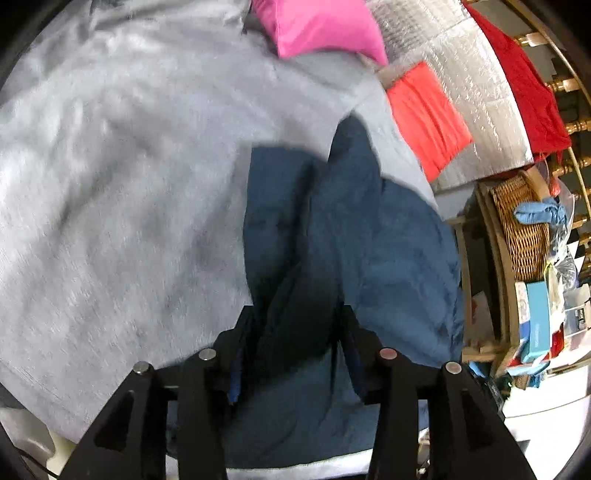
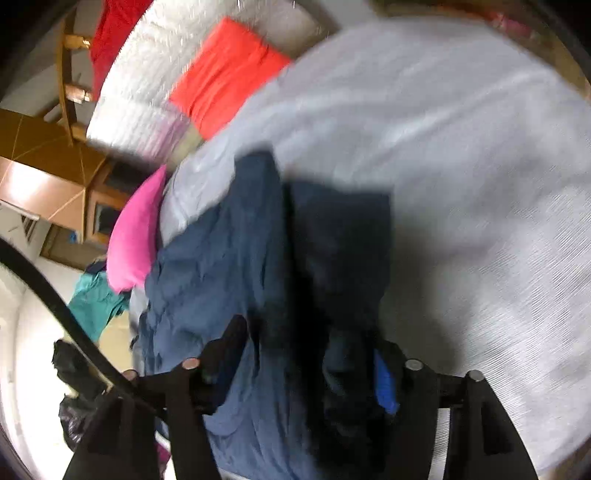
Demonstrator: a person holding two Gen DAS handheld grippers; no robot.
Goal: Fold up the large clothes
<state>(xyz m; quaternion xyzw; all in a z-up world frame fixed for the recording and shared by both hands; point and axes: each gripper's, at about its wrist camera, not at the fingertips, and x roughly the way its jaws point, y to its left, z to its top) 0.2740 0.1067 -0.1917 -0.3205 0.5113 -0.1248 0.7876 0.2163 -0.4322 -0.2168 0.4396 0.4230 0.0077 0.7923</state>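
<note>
A large dark blue garment (image 1: 388,240) lies crumpled on a light grey bed sheet (image 1: 129,166), with a raised fold running up its middle. My left gripper (image 1: 295,325) stands open, its black fingers (image 1: 242,332) on either side of that fold, the pads not squeezing it. In the right wrist view the same garment (image 2: 221,258) spreads left and down over the sheet (image 2: 461,166). My right gripper (image 2: 306,350) is open too, with dark folds of the cloth lying between its fingers (image 2: 229,339). Both views are blurred.
A pink pillow (image 1: 321,26) and an orange-red pillow (image 1: 428,118) lie at the head of the bed by a white quilted cover (image 1: 461,74). A red cloth (image 1: 532,92) hangs on a rail. A wicker basket (image 1: 521,229) and boxes stand beside the bed. Teal clothing (image 2: 96,306) lies off the bed's edge.
</note>
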